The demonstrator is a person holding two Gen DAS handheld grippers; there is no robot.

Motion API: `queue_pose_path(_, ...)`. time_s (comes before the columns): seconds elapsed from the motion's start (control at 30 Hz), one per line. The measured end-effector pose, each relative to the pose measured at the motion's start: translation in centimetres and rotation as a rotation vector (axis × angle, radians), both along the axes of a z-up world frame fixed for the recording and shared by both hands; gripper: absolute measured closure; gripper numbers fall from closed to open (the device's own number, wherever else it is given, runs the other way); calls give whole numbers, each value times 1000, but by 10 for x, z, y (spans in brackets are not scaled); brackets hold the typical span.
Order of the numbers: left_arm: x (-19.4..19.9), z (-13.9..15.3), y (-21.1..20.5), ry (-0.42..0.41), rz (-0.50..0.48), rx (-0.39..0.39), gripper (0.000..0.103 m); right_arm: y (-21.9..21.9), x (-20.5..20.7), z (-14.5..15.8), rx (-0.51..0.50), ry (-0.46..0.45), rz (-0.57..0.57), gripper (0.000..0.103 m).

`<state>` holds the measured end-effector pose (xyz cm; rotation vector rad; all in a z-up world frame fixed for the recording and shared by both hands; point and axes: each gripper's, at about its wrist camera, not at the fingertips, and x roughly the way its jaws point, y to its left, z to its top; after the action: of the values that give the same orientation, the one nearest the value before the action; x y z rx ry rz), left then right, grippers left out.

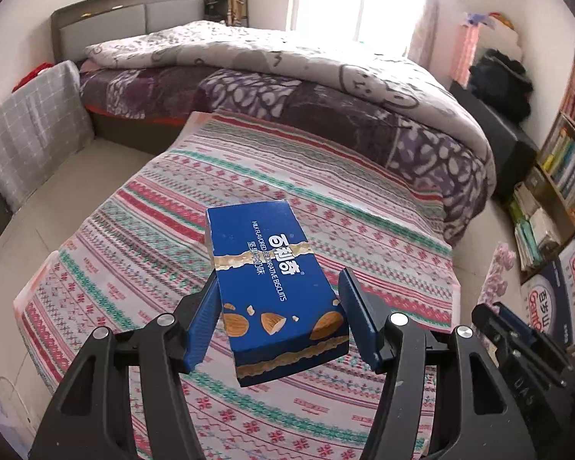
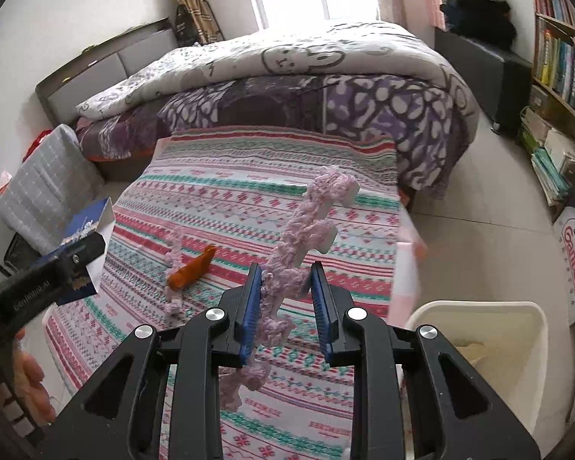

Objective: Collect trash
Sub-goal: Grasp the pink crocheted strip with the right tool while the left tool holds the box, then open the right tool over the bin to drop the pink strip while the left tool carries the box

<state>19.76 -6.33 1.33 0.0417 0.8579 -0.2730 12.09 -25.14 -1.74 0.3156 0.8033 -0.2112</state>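
Observation:
My left gripper (image 1: 278,299) is shut on a blue biscuit box (image 1: 276,283) and holds it above the striped patterned cloth (image 1: 142,253). The box also shows at the left of the right wrist view (image 2: 84,230). My right gripper (image 2: 285,287) is shut on a fuzzy pink strip with white foam pieces (image 2: 310,226), held up over the cloth. An orange wrapper (image 2: 191,268) and another pink fuzzy piece (image 2: 172,268) lie on the cloth (image 2: 249,199). A white bin (image 2: 479,349) stands at the lower right, beside the cloth.
A bed with a purple and white duvet (image 1: 287,76) lies behind the cloth. A grey checked bag (image 1: 30,126) stands at the left. Bookshelves (image 2: 559,65) and printed boxes (image 1: 556,291) line the right wall. A pink packet (image 2: 406,272) sits at the cloth's right edge.

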Motion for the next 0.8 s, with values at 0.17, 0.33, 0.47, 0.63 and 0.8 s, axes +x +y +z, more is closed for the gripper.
queue_pose_path(0.17,-10,-4,-25,-1,-54,16,43,-19,-10,1,0,10,-34,78)
queue_pose_path(0.33,-20,-9,-49,1,-106,29,43,-39,-21,2,-5,19,-72,78)
queue_pose_path(0.47,-28,-14,-68,3,-147,39,43,-53,-29,2,-6,33,-101,78)
queue_pose_path(0.63,-40,-20,-92,6,-197,51,43,-71,-42,-1,-8,67,-138,78)
queue_pose_path(0.8,-50,-24,-115,10,-247,56,43,-90,-55,-9,-17,118,-172,77)
